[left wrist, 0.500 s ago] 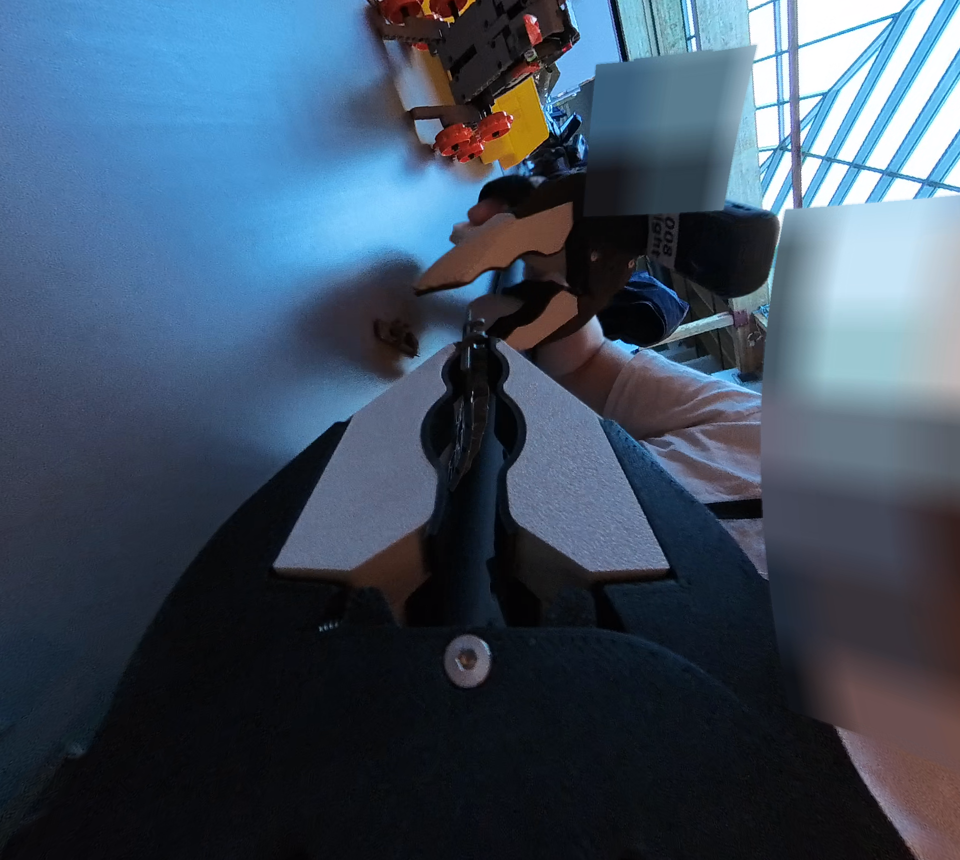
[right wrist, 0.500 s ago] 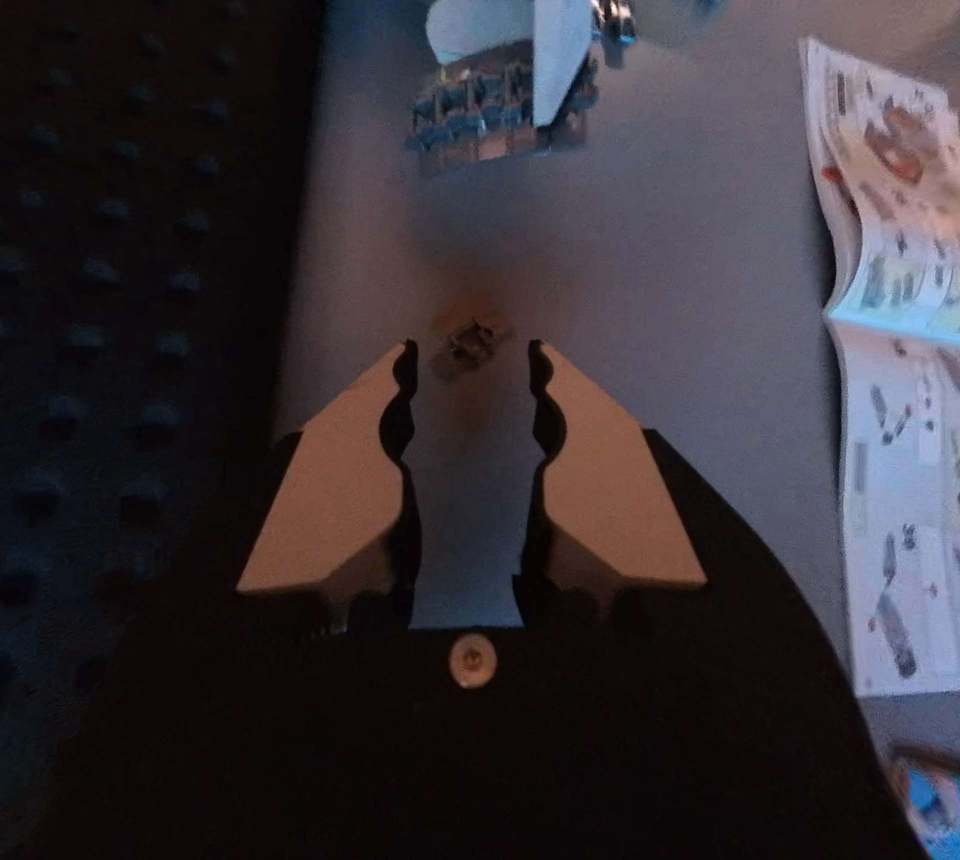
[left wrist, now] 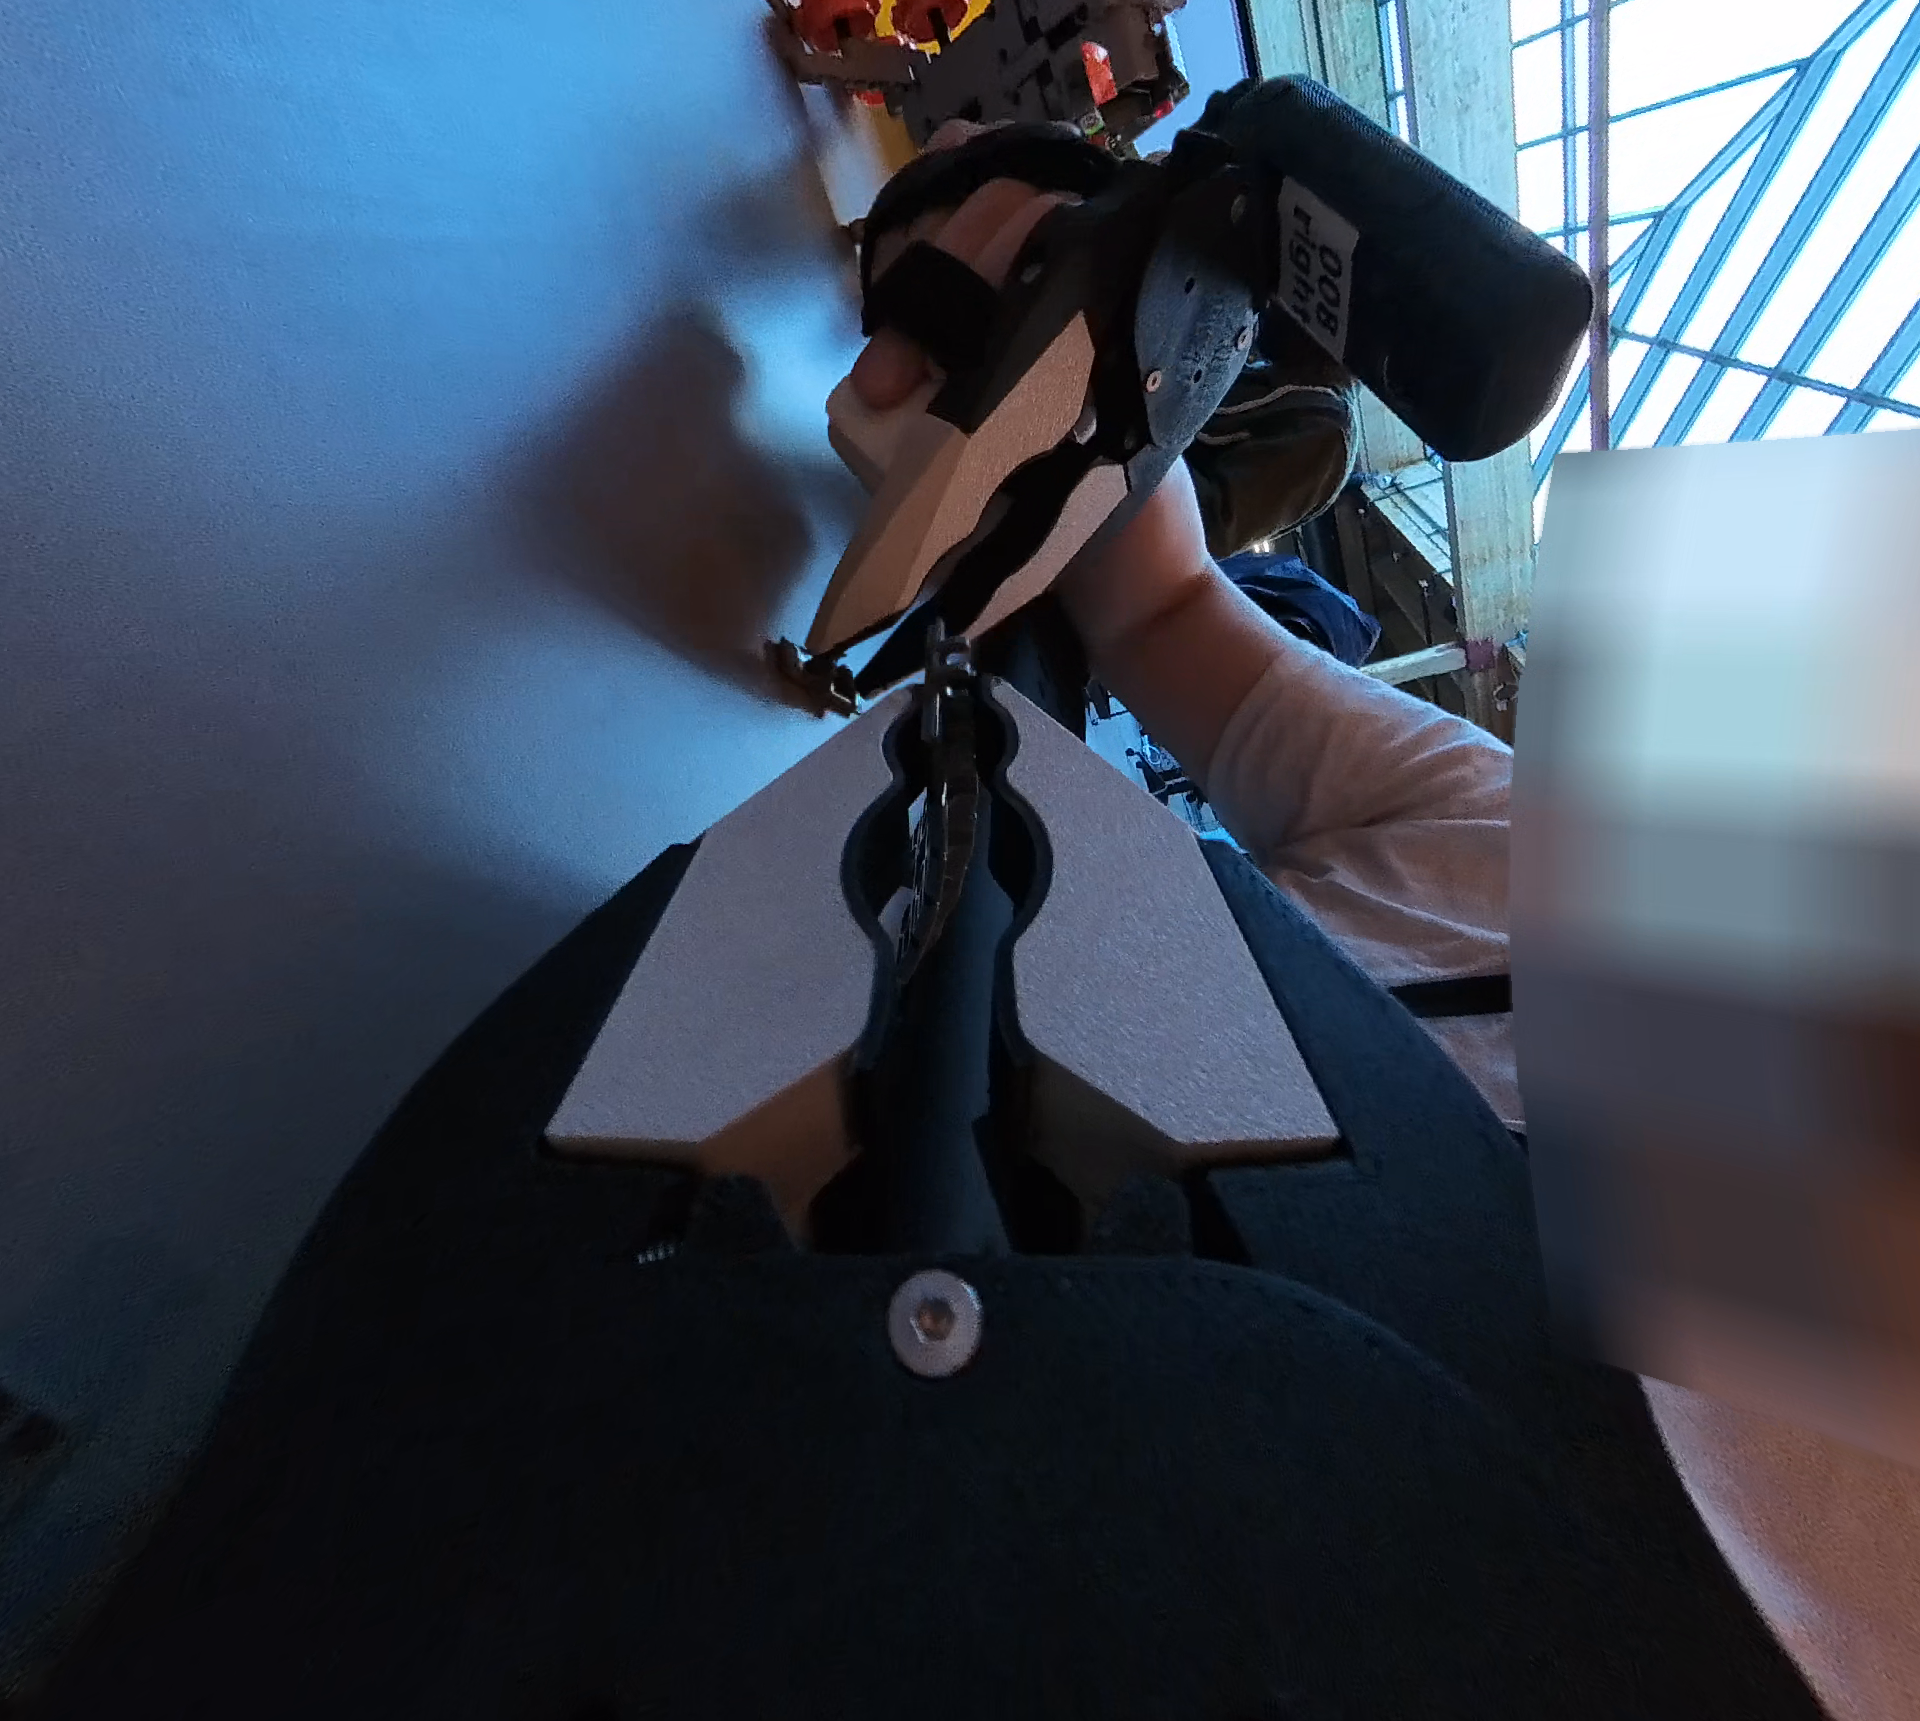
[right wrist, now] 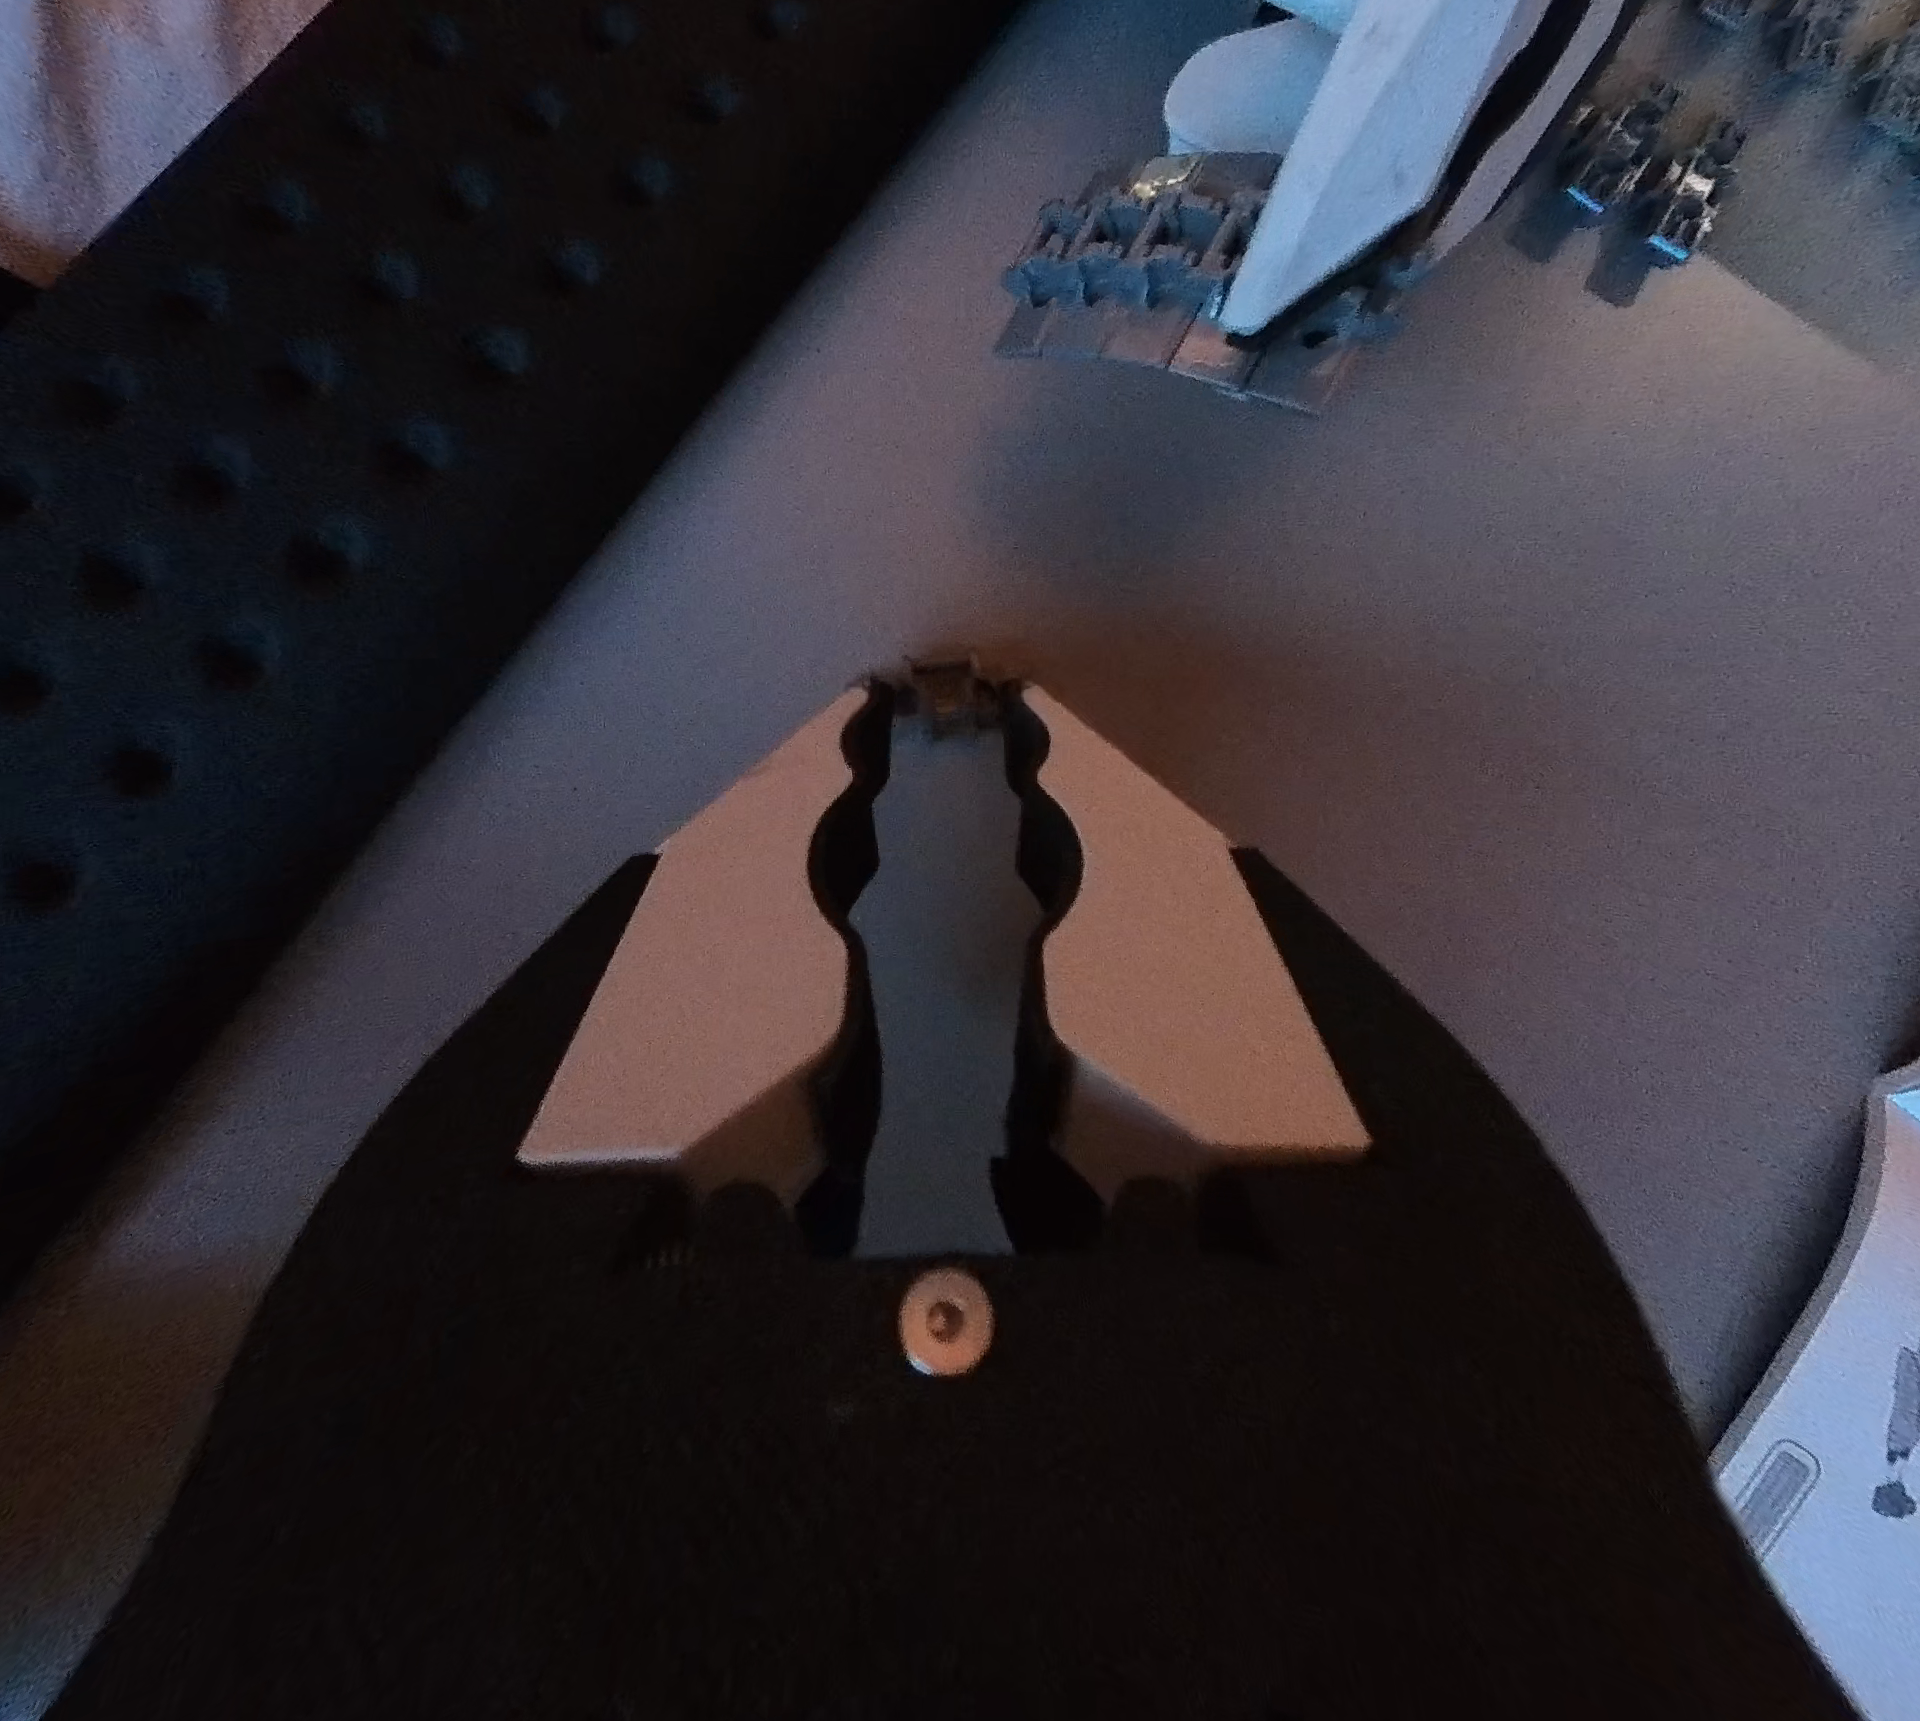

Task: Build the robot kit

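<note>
Track link [right wrist: 943,697] (tabletop) pinched by right gripper [right wrist: 943,703].

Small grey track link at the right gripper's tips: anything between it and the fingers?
Nothing visible. The small grey track link lies on the grey table right between the right gripper fingertips, jaws closed in around it.

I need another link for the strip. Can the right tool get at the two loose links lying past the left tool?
Probably not directly: the left tool, shut on the track strip, stands between them, and the right tool already grips a single link. The loose links lie bare on the table.
</note>
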